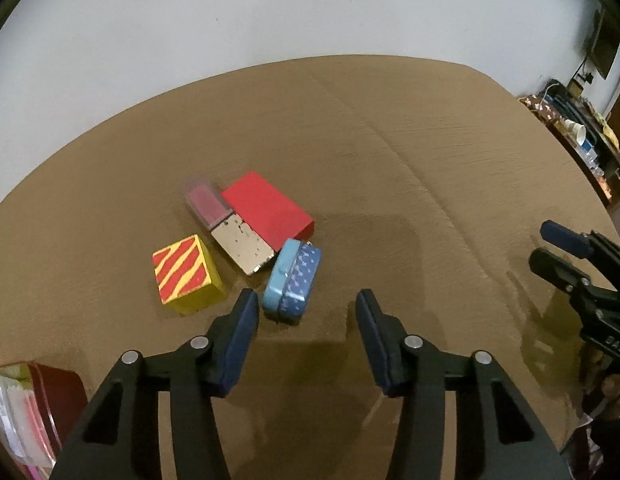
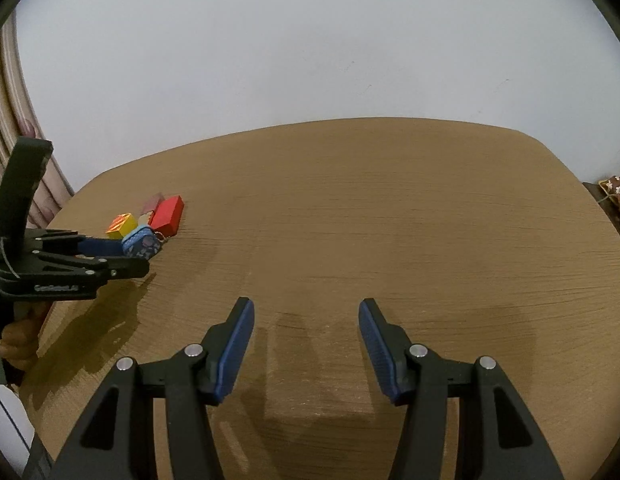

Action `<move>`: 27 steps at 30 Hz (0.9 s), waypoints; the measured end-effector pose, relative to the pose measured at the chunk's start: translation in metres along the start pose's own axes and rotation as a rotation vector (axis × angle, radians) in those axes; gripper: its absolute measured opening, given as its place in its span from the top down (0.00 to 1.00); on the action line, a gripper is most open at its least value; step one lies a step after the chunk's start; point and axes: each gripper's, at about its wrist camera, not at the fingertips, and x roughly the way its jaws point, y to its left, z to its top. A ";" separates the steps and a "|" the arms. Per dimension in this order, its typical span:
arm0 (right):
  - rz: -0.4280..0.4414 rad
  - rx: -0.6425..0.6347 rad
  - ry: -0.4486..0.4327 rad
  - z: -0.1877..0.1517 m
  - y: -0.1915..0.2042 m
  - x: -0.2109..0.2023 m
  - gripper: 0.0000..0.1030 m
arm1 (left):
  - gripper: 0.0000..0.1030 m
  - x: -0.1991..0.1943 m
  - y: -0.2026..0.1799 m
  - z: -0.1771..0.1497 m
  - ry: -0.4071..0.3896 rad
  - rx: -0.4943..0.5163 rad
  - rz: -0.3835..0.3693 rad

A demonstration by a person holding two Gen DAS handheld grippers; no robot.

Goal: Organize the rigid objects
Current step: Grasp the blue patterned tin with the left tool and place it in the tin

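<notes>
blue tin (image 1: 292, 282) just ahead of left gripper (image 1: 305, 304), jaws apart, empty, right gripper (image 2: 305, 312) likewise

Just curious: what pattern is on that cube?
Red and yellow stripes on the cube, clearest in the left wrist view.

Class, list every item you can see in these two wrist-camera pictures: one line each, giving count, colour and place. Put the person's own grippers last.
table: one, brown, fills both views.
red block: one, red, far side of the cluster on the table.
clear case: one, see-through with dark red inside, left of the red block.
gold box: one, worn gold, between the case and the tin.
striped block: one, yellow with red stripes, left of the cluster.
blue tin: one, light and dark blue, on edge, nearest the left gripper.
paper cup: one, white, on the cluttered side shelf.
left gripper: one, black with blue pads, open, just short of the tin.
right gripper: one, black with blue pads, open over bare table.
</notes>
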 end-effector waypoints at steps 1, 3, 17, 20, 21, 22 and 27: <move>0.003 0.000 0.000 0.000 -0.001 -0.002 0.46 | 0.55 -0.002 -0.002 0.001 0.001 0.003 0.004; 0.006 0.000 0.005 0.000 0.001 0.001 0.46 | 0.55 0.001 -0.001 0.003 0.001 0.004 0.000; 0.003 0.007 0.037 0.001 -0.001 0.008 0.46 | 0.83 -0.054 0.011 -0.030 -0.056 -0.155 0.016; 0.000 0.004 0.045 0.003 -0.001 0.010 0.46 | 0.82 -0.105 0.024 -0.058 -0.090 -0.258 0.008; -0.002 0.004 0.049 0.003 -0.001 0.011 0.46 | 0.82 -0.120 0.030 -0.067 -0.098 -0.282 0.017; -0.004 0.004 0.052 0.003 -0.001 0.012 0.46 | 0.82 -0.138 0.041 -0.079 -0.104 -0.311 0.031; -0.023 -0.010 0.079 0.004 0.003 0.021 0.46 | 0.82 -0.183 0.096 -0.133 -0.039 -0.446 0.092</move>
